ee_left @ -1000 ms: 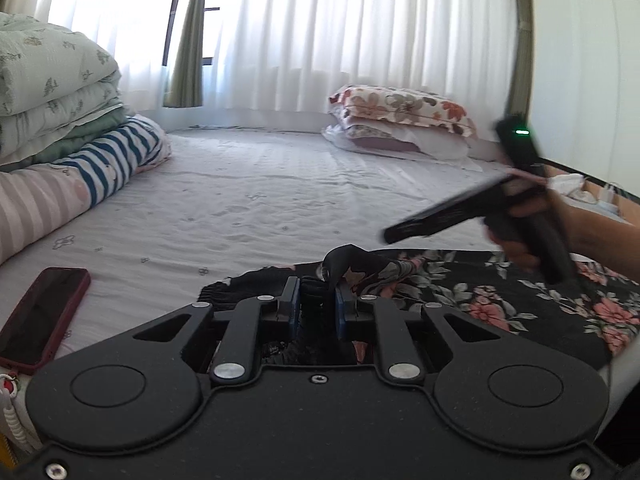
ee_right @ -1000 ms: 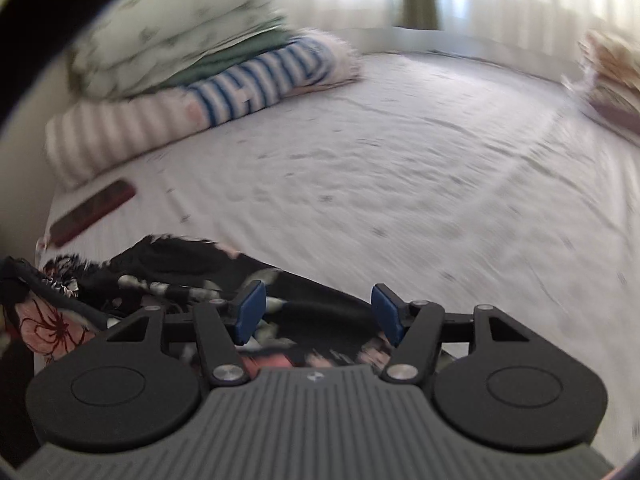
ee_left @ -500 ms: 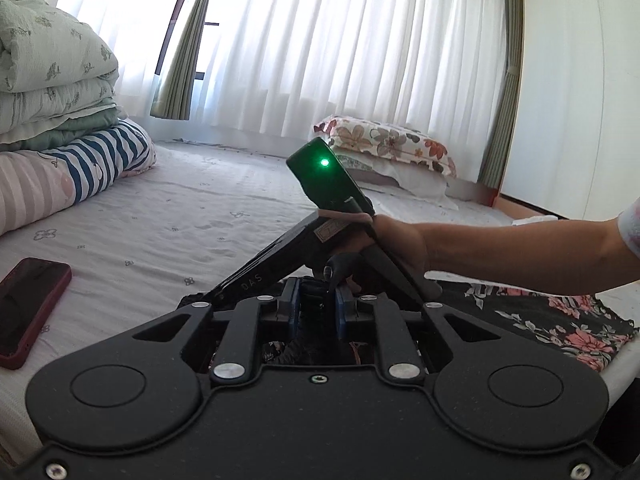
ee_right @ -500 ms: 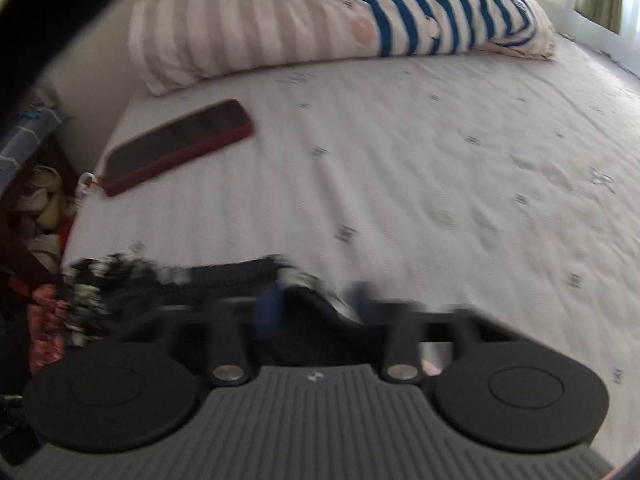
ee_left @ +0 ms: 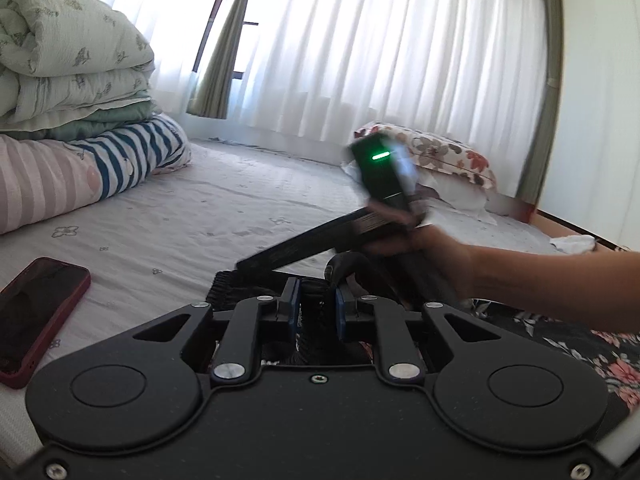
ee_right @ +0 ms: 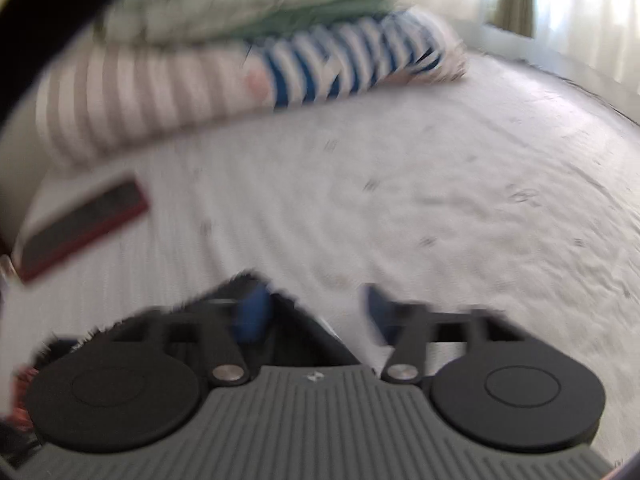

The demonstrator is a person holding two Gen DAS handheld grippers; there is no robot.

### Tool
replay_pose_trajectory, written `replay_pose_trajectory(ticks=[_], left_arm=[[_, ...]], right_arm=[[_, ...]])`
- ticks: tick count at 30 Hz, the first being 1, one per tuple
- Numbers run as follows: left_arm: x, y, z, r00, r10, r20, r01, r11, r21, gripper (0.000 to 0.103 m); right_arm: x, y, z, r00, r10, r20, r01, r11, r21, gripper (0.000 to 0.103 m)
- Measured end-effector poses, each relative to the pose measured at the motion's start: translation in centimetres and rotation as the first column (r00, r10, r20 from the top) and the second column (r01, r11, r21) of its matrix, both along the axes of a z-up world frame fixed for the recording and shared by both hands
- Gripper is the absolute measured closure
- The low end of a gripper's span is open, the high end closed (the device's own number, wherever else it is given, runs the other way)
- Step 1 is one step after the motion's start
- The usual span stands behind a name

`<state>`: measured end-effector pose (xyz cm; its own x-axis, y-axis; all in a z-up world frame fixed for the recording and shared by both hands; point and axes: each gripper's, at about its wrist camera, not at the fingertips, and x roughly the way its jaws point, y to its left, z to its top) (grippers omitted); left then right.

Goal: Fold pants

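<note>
The black floral pants (ee_left: 560, 340) lie on the white bed, spreading to the right in the left wrist view. My left gripper (ee_left: 316, 306) is shut on a bunched black edge of the pants. The right gripper, held in a hand, shows in the left wrist view (ee_left: 256, 264) just beyond my left fingers, low over the pants' edge. In the blurred right wrist view the right gripper (ee_right: 312, 308) is open, with dark pants fabric (ee_right: 288, 344) under and between its blue pads.
A red-cased phone (ee_left: 32, 316) lies on the sheet at the left, also in the right wrist view (ee_right: 80, 228). Folded quilts and striped bedding (ee_left: 80, 120) are stacked at the far left. Floral pillows (ee_left: 448, 156) sit by the curtained window.
The right gripper swung from the right across to just in front of my left gripper, then opened again. My left gripper stayed shut on the pants and lifted slightly.
</note>
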<state>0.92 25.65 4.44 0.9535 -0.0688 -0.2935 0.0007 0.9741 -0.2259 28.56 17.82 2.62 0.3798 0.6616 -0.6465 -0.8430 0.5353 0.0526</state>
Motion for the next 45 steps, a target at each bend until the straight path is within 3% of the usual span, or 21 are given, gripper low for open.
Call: replay_pose_trajectory(ticks=[5, 8, 15, 20, 26, 28, 30, 33, 34, 35, 37, 39, 42, 45], left_arm=[[3.8, 1.0, 0.2, 0.996, 0.083, -0.032, -0.083, 0.997, -0.009, 0.086], [7.0, 2.1, 0.6, 0.985, 0.153, -0.079, -0.154, 0.988, 0.0, 0.086], [13.1, 4.7, -0.2, 0.95, 0.243, -0.197, -0.255, 0.966, -0.034, 0.086], [16.1, 5.2, -1.6, 0.923, 0.273, -0.271, -0.283, 0.959, 0.002, 0.086], [17.2, 4.4, -2.9, 0.898, 0.292, -0.328, -0.286, 0.956, 0.069, 0.085], [17.1, 4.1, -3.1, 0.897, 0.293, -0.332, -0.281, 0.956, 0.084, 0.085], [16.9, 3.9, -3.2, 0.895, 0.296, -0.333, -0.281, 0.955, 0.093, 0.085], [16.5, 3.8, -3.2, 0.895, 0.299, -0.33, -0.282, 0.954, 0.099, 0.084], [16.3, 3.8, -3.1, 0.897, 0.299, -0.325, -0.282, 0.954, 0.099, 0.084], [16.1, 3.8, -2.9, 0.899, 0.299, -0.319, -0.282, 0.954, 0.099, 0.084], [15.8, 3.9, -2.6, 0.904, 0.299, -0.306, -0.284, 0.954, 0.092, 0.084], [15.4, 4.1, -2.2, 0.908, 0.298, -0.294, -0.287, 0.954, 0.083, 0.084], [15.2, 4.2, -1.8, 0.911, 0.303, -0.279, -0.291, 0.953, 0.083, 0.084], [15.2, 4.3, -1.6, 0.913, 0.304, -0.274, -0.293, 0.953, 0.078, 0.084]], right_arm=[[0.5, -7.7, 4.1, 0.99, -0.135, 0.031, 0.132, 0.987, 0.095, 0.019], [0.3, -12.5, 4.9, 0.98, -0.197, 0.033, 0.193, 0.977, 0.085, 0.019], [-3.0, -21.4, 2.5, 0.966, -0.245, 0.086, 0.253, 0.963, -0.097, 0.019], [-4.5, -25.8, 1.0, 0.95, -0.307, 0.05, 0.311, 0.942, -0.126, 0.019], [-5.5, -29.1, -0.7, 0.948, -0.317, 0.031, 0.315, 0.92, -0.234, 0.034], [-5.6, -29.8, -1.1, 0.946, -0.322, 0.041, 0.322, 0.915, -0.242, 0.033], [-4.9, -30.5, -1.3, 0.939, -0.344, 0.019, 0.339, 0.914, -0.223, 0.025], [-3.8, -31.1, -1.9, 0.939, -0.344, -0.029, 0.331, 0.921, -0.207, 0.024], [-3.7, -31.3, -2.0, 0.939, -0.34, -0.039, 0.326, 0.923, -0.202, 0.035], [-3.7, -31.3, -1.9, 0.94, -0.339, -0.046, 0.324, 0.925, -0.199, 0.04], [-4.2, -31.3, -1.5, 0.946, -0.321, -0.048, 0.306, 0.933, -0.191, 0.078], [-4.8, -31.0, -1.2, 0.946, -0.325, -0.007, 0.316, 0.925, -0.211, 0.099], [-5.9, -30.8, -1.1, 0.951, -0.307, 0.037, 0.307, 0.926, -0.219, 0.101], [-6.7, -30.6, -1.1, 0.936, -0.336, 0.106, 0.351, 0.912, -0.21, 0.101]])
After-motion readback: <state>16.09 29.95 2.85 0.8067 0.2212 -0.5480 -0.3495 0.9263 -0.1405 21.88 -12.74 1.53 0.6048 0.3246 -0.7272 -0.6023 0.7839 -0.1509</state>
